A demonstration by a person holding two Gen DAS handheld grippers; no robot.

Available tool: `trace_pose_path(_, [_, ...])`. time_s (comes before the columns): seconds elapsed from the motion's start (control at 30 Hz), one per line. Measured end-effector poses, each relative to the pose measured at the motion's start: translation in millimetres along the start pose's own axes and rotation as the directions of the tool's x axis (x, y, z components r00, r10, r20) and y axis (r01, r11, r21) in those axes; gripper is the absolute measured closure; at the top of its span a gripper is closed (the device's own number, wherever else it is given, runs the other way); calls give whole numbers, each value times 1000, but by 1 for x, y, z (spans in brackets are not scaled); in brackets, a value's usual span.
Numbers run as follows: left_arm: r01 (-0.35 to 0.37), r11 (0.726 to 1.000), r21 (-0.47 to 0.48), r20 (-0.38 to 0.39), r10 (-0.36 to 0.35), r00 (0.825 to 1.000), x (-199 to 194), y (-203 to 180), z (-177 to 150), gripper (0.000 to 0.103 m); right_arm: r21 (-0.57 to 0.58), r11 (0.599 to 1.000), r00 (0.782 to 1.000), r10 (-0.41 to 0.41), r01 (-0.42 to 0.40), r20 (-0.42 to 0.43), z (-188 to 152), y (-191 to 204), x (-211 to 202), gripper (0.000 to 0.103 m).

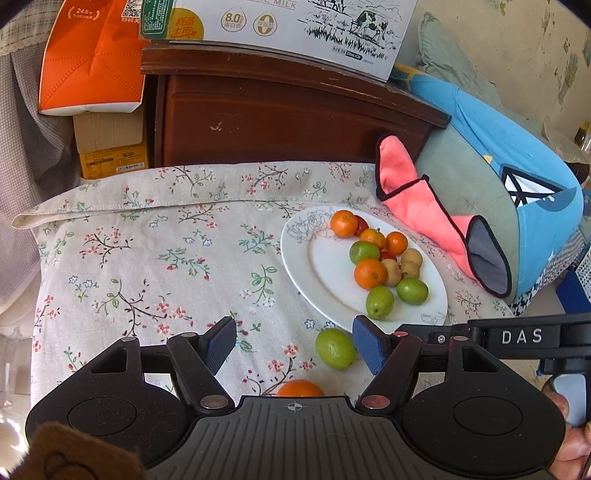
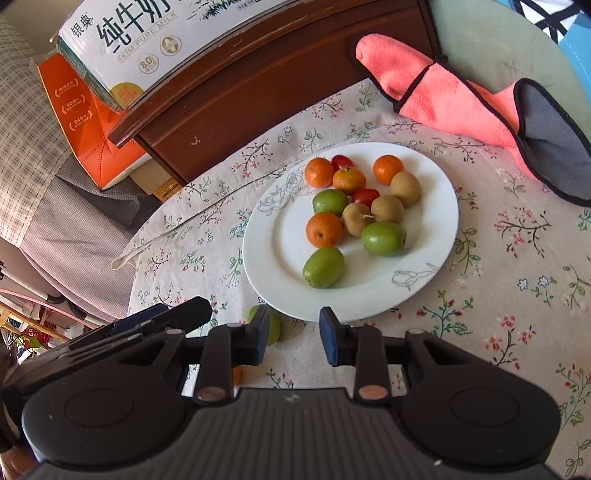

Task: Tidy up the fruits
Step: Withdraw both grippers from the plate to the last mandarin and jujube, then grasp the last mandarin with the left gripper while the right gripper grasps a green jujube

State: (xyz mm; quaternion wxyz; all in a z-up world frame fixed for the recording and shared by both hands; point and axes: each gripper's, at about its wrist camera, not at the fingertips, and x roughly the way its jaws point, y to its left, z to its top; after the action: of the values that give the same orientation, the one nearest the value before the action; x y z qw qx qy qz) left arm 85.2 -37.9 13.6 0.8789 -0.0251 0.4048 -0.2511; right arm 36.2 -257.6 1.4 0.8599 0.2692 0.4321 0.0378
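Note:
A white plate (image 1: 325, 266) on the floral tablecloth holds several small oranges, green fruits, brown kiwis and red cherry tomatoes. In the right wrist view the plate (image 2: 280, 251) lies just beyond my right gripper (image 2: 295, 336), whose jaws stand a little apart with nothing between them. My left gripper (image 1: 295, 345) is open wide. A loose green fruit (image 1: 335, 349) lies on the cloth between its fingers, close to the right pad (image 1: 369, 347) and far from the left pad. A loose orange (image 1: 299, 389) is half hidden under the gripper body. The same green fruit (image 2: 274, 328) peeks out behind my right gripper's left finger.
A pink oven mitt (image 1: 424, 206) lies right of the plate against a blue and green cushion (image 1: 517, 155). Behind the table stand a dark wooden cabinet (image 1: 277, 110), a milk carton box (image 1: 295, 26) and an orange box (image 1: 92, 55). The cloth's hem (image 1: 110, 212) marks the far left edge.

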Motion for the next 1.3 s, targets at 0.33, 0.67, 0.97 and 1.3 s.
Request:
trace_pose_path(0.33, [19,996,91,-50,-14,999,4,-13,-25,34,8,1000,999,5,-5,-36,-7,7,9,72])
trace_pose_path(0.67, [1,994,112,-69,7,998,15,-11,-36,35,4,1000,999,-8,8,-54,-9,13,23,72])
trace_pose_path(0.97, [-11,998,68,-56,15,998,12,1,-38,57,-18,1000,998,-24,23,-56,-11,20,32,70])
trace_pose_path(1.3, [-32,999,5,-42,33,999,-2,21,-37,68,-85,994,997,-68,65,-40,-16,37,48,69])
